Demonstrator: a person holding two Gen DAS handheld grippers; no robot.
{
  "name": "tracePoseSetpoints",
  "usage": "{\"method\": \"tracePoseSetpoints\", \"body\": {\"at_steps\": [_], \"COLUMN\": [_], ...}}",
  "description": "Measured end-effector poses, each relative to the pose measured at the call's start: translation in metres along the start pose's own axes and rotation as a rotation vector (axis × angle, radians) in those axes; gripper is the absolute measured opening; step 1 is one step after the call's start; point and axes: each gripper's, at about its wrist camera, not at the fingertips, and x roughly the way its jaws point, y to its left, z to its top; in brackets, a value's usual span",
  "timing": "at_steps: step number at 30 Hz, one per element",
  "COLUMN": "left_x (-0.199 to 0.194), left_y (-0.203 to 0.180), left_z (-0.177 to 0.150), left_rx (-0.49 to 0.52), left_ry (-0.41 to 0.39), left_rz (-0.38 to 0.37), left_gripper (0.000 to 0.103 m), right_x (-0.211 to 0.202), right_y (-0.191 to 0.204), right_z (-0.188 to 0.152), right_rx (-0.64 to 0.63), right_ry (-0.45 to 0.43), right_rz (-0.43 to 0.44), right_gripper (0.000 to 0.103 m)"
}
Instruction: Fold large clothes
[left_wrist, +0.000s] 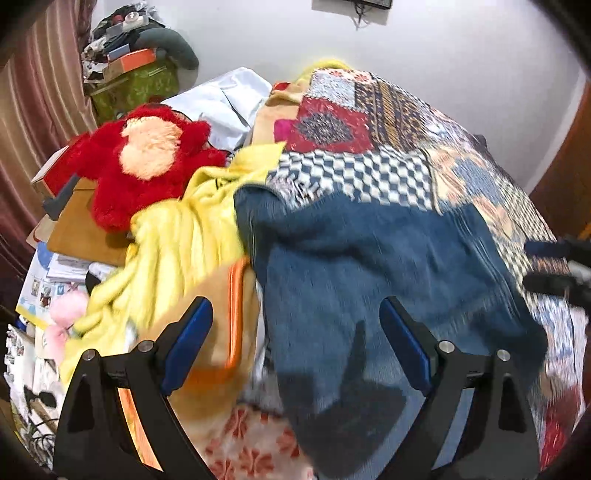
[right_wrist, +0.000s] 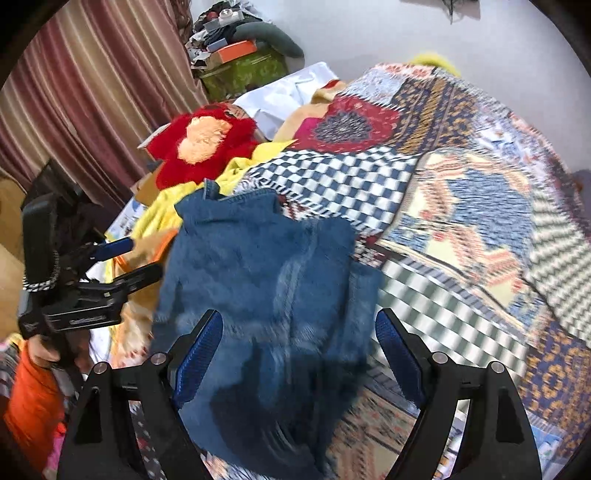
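Bed: patchwork quilt (right_wrist: 461, 206) covers it; broad bare quilt lies right of the garment.
Left edge: yellow cloth (left_wrist: 177, 229), red plush toy (left_wrist: 147, 162) and papers crowd this side.
Garment: blue denim clothing (right_wrist: 258, 266) lies folded on the quilt.
Left tongs (left_wrist: 295, 347): wide open, empty, above the denim's left edge.
Right tongs (right_wrist: 299, 354): wide open, empty, over the denim's near part.
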Motion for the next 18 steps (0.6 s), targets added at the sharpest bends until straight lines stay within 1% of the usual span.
{"method": "tracePoseSetpoints", "body": {"at_steps": [4, 6, 8, 9, 11, 13, 14, 16, 18], "left_x": [0.033, 0.048, 0.060, 0.066, 0.076, 0.077, 0.075, 0.067, 0.055], "left_y": [0.005, 0.007, 0.011, 0.014, 0.020, 0.023, 0.024, 0.023, 0.021], "left_z": [0.020, 0.027, 0.031, 0.031, 0.031, 0.029, 0.028, 0.026, 0.024], "left_rx": [-0.025, -0.045, -0.069, -0.083, -0.113, -0.148, -0.159, -0.171, -0.171], "left_ry": [0.033, 0.037, 0.045, 0.046, 0.052, 0.058, 0.056, 0.043, 0.035], "left_rz": [0.020, 0.014, 0.017, 0.020, 0.021, -0.004, -0.004, 0.001, 0.023], "left_gripper": [0.092, 0.092, 0.094, 0.094, 0.099, 0.099, 0.099, 0.099, 0.099], "right_x": [0.042, 0.060, 0.070, 0.072, 0.071, 0.064, 0.062, 0.054, 0.040], "right_y": [-0.002, -0.007, -0.016, -0.021, -0.029, -0.034, -0.035, -0.034, -0.025], "right_z": [0.013, 0.015, 0.014, 0.014, 0.013, 0.012, 0.012, 0.010, 0.008], "right_rx": [0.036, 0.054, 0.071, 0.080, 0.098, 0.098, 0.101, 0.106, 0.076], "right_ry": [0.084, 0.114, 0.117, 0.113, 0.100, 0.087, 0.087, 0.068, 0.034], "right_rz": [0.031, 0.011, -0.014, -0.015, -0.011, -0.035, -0.029, -0.048, -0.086], "right_gripper": [0.083, 0.083, 0.083, 0.083, 0.083, 0.083, 0.083, 0.083, 0.083]}}
